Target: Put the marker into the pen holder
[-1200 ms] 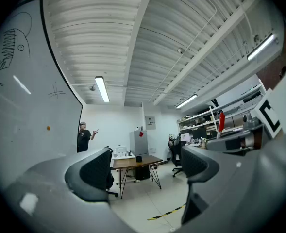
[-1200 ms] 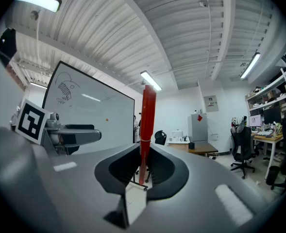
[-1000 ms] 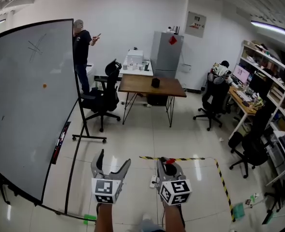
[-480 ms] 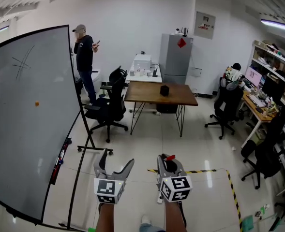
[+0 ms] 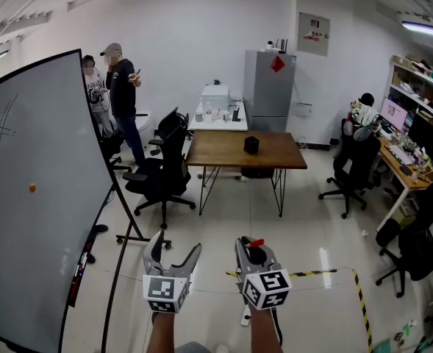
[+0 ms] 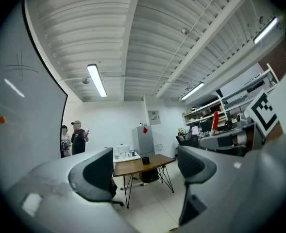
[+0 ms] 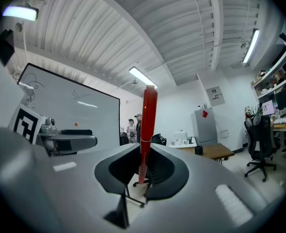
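Note:
A red marker (image 7: 147, 130) stands upright between the jaws of my right gripper (image 7: 143, 171), which is shut on it. In the head view its red tip (image 5: 256, 243) pokes out above the right gripper (image 5: 251, 247). The pen holder (image 5: 251, 145) is a small black cup on the brown table (image 5: 223, 149) across the room, far from both grippers; it also shows small as the pen holder (image 6: 145, 160) in the left gripper view. My left gripper (image 5: 176, 245) is held beside the right one. Its jaws are closing with nothing between them.
A large whiteboard (image 5: 32, 197) on a wheeled stand fills the left. A black office chair (image 5: 161, 171) stands left of the table. Two people (image 5: 117, 87) stand at the back left. A grey cabinet (image 5: 269, 87), yellow-black floor tape (image 5: 312, 273) and desks with chairs (image 5: 359, 160) lie ahead and right.
The view has advanced toward the table and the whiteboard has slid left. A second person has come into view. The left jaws stand narrower than before; the right still holds the marker.

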`<state>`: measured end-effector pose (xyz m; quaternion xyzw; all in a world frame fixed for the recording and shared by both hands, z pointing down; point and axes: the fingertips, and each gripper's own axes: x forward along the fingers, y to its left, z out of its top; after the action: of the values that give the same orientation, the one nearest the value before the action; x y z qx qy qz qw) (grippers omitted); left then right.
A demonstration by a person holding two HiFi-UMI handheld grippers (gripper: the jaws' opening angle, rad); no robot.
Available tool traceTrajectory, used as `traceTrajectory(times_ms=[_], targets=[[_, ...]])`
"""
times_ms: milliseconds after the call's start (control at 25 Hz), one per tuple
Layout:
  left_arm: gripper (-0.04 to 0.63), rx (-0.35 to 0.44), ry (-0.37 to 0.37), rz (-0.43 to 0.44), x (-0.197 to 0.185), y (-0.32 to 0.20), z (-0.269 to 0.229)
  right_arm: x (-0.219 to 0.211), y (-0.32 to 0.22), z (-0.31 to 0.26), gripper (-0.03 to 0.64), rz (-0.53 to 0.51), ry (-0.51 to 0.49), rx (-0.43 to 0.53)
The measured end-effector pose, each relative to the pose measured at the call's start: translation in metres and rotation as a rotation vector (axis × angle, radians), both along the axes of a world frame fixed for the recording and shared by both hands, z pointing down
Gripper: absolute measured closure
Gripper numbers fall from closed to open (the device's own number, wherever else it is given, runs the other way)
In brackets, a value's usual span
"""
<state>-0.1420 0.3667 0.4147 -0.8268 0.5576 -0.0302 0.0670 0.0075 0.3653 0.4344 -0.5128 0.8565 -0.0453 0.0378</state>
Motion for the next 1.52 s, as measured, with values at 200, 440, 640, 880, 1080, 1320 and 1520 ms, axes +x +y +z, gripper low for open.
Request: traceTrajectory(times_ms=[200,440,640,880,1080,1320,1520], targets=[[0.176,-0.029,0.019,0.000,0.000,-0.047,0.014,0.001,-0.041,0.012,0.575,-0.023,0.003,-0.027],[0.176,-0.028,0.021,0.038,0.004,-0.128,0.022,0.002,-0.118,0.020,0.575,0.003,0.023,-0.040],[0.176,-0.028,0.025,0.082,0.000,-0.211,0.012,-0.008,-0.196,0.005,0.575,0.021,0.041,-0.024],[0.176,0.004,0.034,0.137,-0.014,-0.308,0.000,-0.040,-0.289,-0.004,0.575,0.019,0.066,-0.015],[0.176,-0.005,0.054,0.173,-0.034,-0.375,-0.005,-0.066,-0.352,-0.008,0.575,0.019,0.061,-0.010],[0.178,-0.076,0.057,0.224,-0.033,-0.435,0.023,-0.063,-0.407,0.005,0.575,0.050,0.088,-0.048],[0.178,-0.071,0.076,0.272,-0.006,-0.492,0.037,-0.038,-0.474,0.021,0.575,0.095,0.083,-0.066]])
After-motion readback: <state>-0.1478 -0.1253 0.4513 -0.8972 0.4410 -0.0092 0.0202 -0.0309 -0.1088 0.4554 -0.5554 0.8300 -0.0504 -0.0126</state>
